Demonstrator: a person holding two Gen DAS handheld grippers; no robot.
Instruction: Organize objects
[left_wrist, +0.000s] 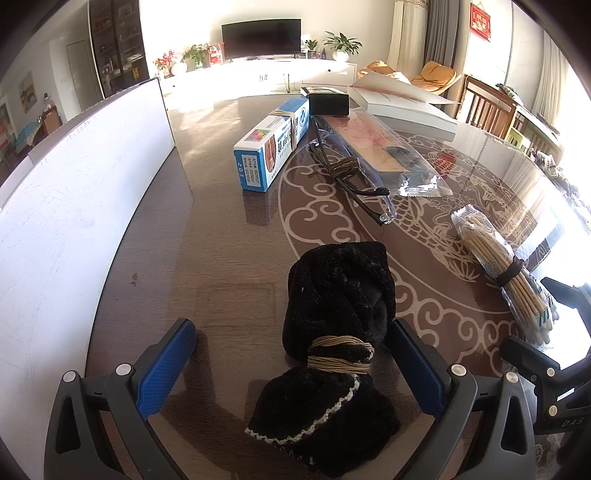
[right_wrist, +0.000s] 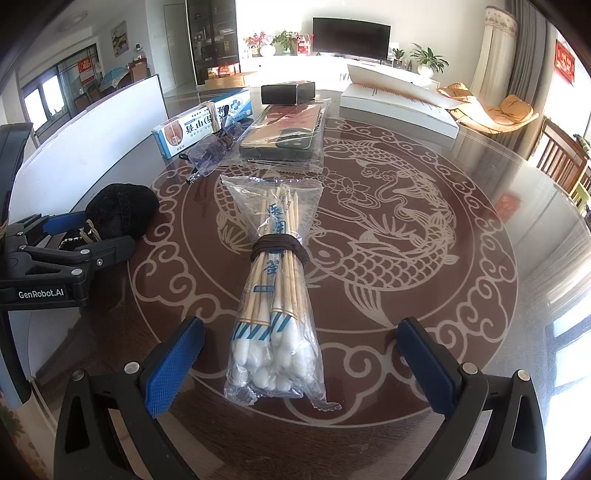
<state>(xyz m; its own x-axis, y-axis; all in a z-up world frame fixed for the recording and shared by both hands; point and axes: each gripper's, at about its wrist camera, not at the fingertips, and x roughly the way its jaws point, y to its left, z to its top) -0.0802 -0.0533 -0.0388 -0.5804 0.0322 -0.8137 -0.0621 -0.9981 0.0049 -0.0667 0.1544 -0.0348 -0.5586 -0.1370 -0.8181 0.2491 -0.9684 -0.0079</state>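
Observation:
My left gripper (left_wrist: 291, 354) is open around a black fuzzy cloth bundle (left_wrist: 340, 291) tied with a tan band; the bundle lies on the table between the blue pads, closer to the right one. It also shows in the right wrist view (right_wrist: 122, 214). My right gripper (right_wrist: 301, 354) is open around a clear bag of cotton swabs (right_wrist: 277, 295) tied with a brown band, lying lengthwise between the fingers. The swab bag shows in the left wrist view (left_wrist: 498, 258). Further back lie a blue-white box (left_wrist: 273, 144), glasses (left_wrist: 351, 173) and a packaged flat item (left_wrist: 384, 147).
A round glass-topped table (right_wrist: 424, 240) with a fish pattern bears everything. A white board (left_wrist: 74, 184) stands along its left edge. A black box (right_wrist: 288, 92) and a white open box (right_wrist: 399, 103) sit at the back. Wooden chairs (right_wrist: 561, 155) stand at the right.

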